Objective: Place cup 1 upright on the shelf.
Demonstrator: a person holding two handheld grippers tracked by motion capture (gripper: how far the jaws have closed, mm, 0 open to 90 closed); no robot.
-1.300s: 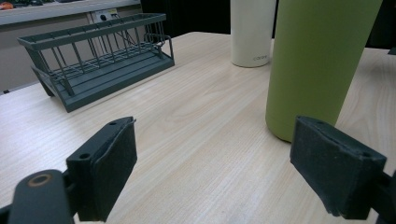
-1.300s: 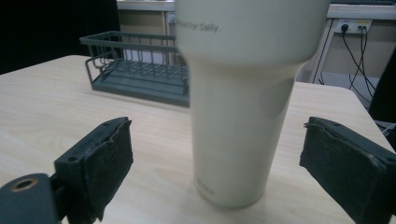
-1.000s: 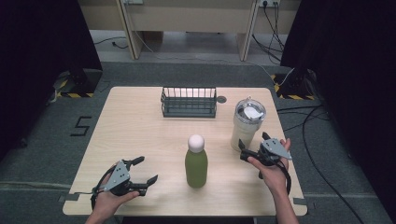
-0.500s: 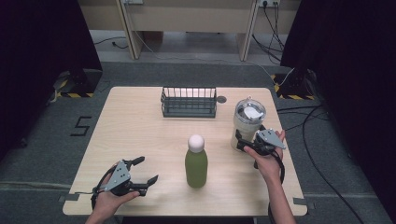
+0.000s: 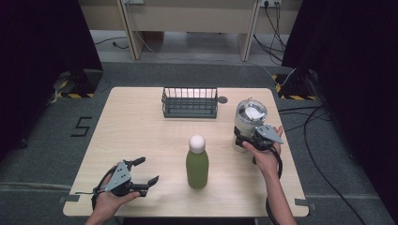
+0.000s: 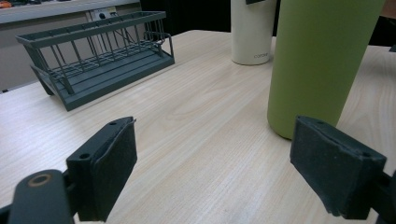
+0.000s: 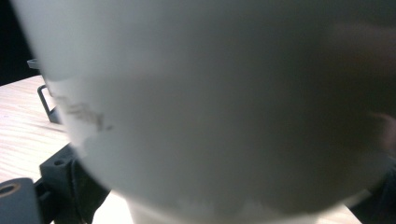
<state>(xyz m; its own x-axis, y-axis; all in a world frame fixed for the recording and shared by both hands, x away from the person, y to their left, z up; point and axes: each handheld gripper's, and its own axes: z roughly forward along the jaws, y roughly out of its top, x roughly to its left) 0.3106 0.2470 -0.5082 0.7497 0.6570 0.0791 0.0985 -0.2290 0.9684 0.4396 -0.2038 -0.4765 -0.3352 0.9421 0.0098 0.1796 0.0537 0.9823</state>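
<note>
One tumbler [image 5: 250, 123] — one bottle [image 5: 197, 162] — one rack [image 5: 189, 102]

On the desk [image 5: 141, 126], a dark wire basket [image 5: 189, 102] stood near the far edge. A green bottle with a white cap [image 5: 197, 162] stood upright toward the near edge. The right gripper [image 5: 245, 140] was at the cream tumbler [image 5: 248, 123] near the right edge, jaws around its lower body. The left gripper [image 5: 146, 171] rested near the near-left corner, jaws apart and empty.

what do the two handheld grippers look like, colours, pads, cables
Both are black two-jaw tools. The left gripper and the right gripper each carry a grey three-cornered plate on top, and a black cable loops from each. In the left gripper view the jaws end in flat, dark, rough-textured pads. No sleeves show on the forearms.
</note>
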